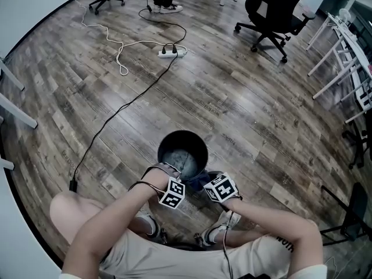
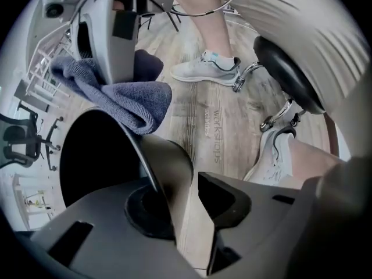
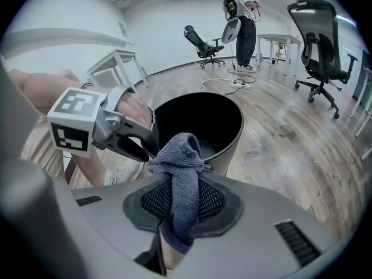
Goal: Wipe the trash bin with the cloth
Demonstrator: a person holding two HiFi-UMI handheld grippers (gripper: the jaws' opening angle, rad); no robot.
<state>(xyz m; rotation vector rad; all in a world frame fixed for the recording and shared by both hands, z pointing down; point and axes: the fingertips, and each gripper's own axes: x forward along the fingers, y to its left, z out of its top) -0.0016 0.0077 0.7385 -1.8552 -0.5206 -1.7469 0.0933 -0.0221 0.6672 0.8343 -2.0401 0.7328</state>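
Head view, lower centre: a black trash bin (image 1: pixel 182 133) stands upright on the wood-plank floor (image 1: pixel 244 97), just in front of the seated person's knees. The left gripper (image 2: pixel 185 196) points down with its jaws released and apart. They sit astride the bin's near rim, and the wall passes between them, close to one jaw. The right gripper (image 3: pixel 180 214) is clenched on a blue-grey cloth (image 3: pixel 183 150), whose bunched end stands up from the jaws just beside the bin's rim, at its lower right.

Wood floor (image 1: pixel 244 109), trash bin (image 1: pixel 182 132), power strip (image 1: pixel 172 52)
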